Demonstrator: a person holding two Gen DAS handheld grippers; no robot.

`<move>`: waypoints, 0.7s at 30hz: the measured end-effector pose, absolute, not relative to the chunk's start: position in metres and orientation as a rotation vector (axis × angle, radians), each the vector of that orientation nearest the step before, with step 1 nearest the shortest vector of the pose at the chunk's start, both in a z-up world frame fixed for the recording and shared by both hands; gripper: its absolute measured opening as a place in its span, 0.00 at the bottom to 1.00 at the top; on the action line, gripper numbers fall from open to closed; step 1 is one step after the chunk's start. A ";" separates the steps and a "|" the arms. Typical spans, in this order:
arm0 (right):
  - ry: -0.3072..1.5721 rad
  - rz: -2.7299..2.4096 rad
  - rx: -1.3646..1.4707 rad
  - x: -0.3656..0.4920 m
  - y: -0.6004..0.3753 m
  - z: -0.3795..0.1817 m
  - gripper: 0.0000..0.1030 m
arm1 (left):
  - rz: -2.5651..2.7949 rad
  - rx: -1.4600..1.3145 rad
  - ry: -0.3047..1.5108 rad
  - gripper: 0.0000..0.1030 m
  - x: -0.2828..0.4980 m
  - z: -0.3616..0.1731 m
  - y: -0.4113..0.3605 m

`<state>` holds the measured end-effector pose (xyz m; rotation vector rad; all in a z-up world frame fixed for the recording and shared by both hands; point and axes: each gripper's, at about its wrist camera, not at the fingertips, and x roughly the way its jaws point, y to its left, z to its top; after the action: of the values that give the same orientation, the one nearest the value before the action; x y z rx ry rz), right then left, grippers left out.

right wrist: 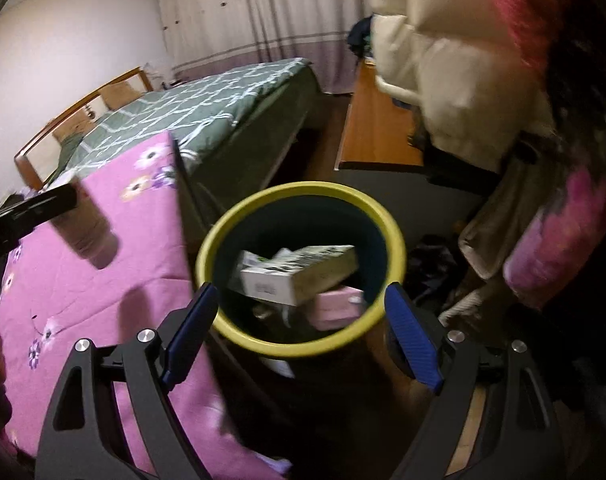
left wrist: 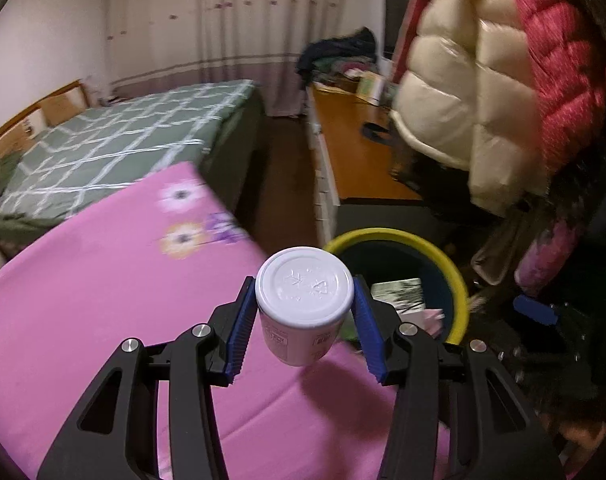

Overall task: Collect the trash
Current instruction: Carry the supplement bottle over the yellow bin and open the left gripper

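Left wrist view: pink floral bedspread [left wrist: 103, 280] fills foreground, yellow-rimmed bin [left wrist: 459, 280] just beyond its edge. Left claw [left wrist: 303, 304] pinching white plastic cup [left wrist: 303, 300] bottom-up, blue pads tight on both sides, cup above bedspread beside bin. Right wrist view: right claw [right wrist: 303, 312] spread wide, nothing between pads, over bin [right wrist: 223, 220]. Inside: white carton [right wrist: 299, 276], pink box [right wrist: 335, 308].

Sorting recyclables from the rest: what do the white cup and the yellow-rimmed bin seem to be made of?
White cup: likely plastic, smooth and semi-glossy, with an embossed recycling mark on its base. Yellow-rimmed bin: probably plastic too, matte moulded rim with a dark inner wall; motion blur leaves this less certain.
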<state>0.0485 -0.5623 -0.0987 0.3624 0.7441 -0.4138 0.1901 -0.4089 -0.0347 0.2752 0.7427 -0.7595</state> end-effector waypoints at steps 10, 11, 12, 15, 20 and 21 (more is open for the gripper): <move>0.733 -0.489 0.417 0.018 -0.596 -0.106 0.78 | -0.842 0.331 0.857 0.46 0.198 -0.092 -0.511; 0.732 -0.496 0.422 0.015 -0.599 -0.106 0.78 | -0.844 0.328 0.855 0.46 0.200 -0.095 -0.518; 0.732 -0.499 0.425 0.013 -0.600 -0.107 0.78 | -0.845 0.326 0.847 0.46 0.203 -0.096 -0.522; 0.737 -0.503 0.430 0.013 -0.602 -0.108 0.78 | -0.831 0.345 0.837 0.46 0.210 -0.102 -0.535; 0.743 -0.492 0.419 0.015 -0.594 -0.107 0.78 | -0.806 0.324 0.838 0.84 0.217 -0.104 -0.528; 0.743 -0.489 0.415 0.015 -0.592 -0.106 0.78 | -0.798 0.322 0.814 0.84 0.215 -0.098 -0.520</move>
<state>0.0153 -0.5924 -0.1057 0.4154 0.7428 -0.4891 0.2151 -0.5198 -0.0982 0.3219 0.8137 -0.7978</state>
